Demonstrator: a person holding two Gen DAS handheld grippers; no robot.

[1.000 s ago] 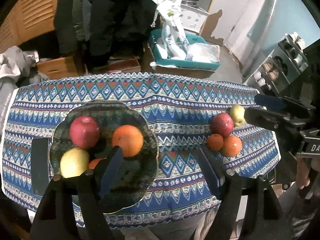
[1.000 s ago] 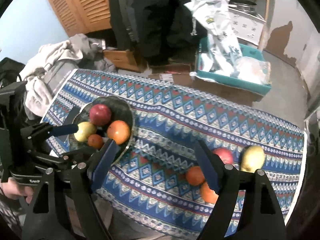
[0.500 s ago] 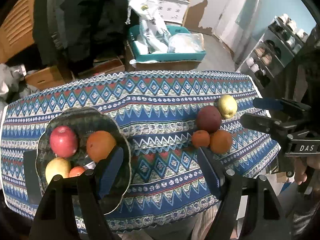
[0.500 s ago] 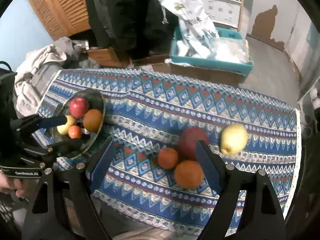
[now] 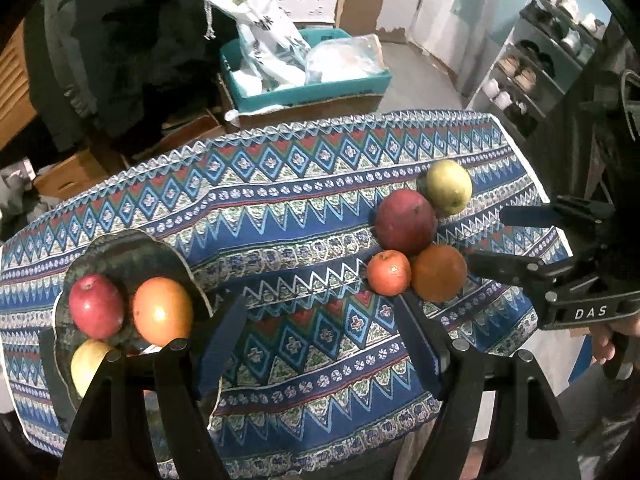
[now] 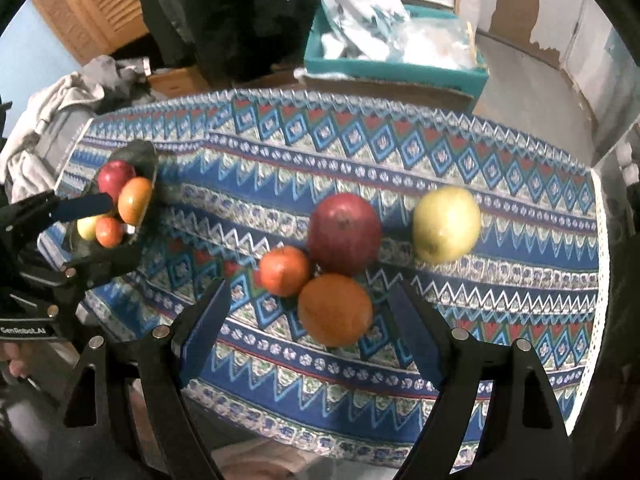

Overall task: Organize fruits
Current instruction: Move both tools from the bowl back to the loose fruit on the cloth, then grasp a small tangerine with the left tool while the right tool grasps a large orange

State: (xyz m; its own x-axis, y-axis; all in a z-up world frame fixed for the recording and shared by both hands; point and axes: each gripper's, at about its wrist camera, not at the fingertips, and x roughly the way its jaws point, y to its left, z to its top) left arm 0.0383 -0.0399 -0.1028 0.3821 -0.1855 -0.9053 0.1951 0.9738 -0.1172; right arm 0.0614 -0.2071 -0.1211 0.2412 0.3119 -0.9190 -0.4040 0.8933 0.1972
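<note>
Standing by the surface (image 5: 304, 216), draped in a blue, red and white zigzag cloth, one counts two groups of fruit. Group one, on a dark scalloped plate (image 5: 120, 248) at the left end: red apple (image 5: 96, 306), orange (image 5: 162, 316) touching it, yellow apple (image 5: 90, 364) partly hidden behind the left claw's frame, and one small orange fruit (image 6: 109, 232), seen clearly only from the right wrist view. Group two, loose on the cloth toward the right end: large dark-red apple (image 6: 345, 233), small tangerine (image 6: 284, 271) and large orange (image 6: 335, 315) huddled against it, all three touching; yellow-green apple (image 6: 446, 224) just beside the red one on its far right. Left claw (image 5: 316, 340): spread wide, holding nothing, hovering over bare cloth between the plate and the loose group. Right claw (image 6: 310, 320): spread wide, holding nothing, its blue-padded fingers (image 6: 204, 324) flanking the large orange at the near edge of the surface, not touching it. Background items: teal bin (image 5: 312, 84) stuffed with plastic bags, cardboard boxes on the floor, shoe rack (image 5: 536, 60) against the right wall, heap of grey clothing (image 6: 56, 112) past the left end.
</note>
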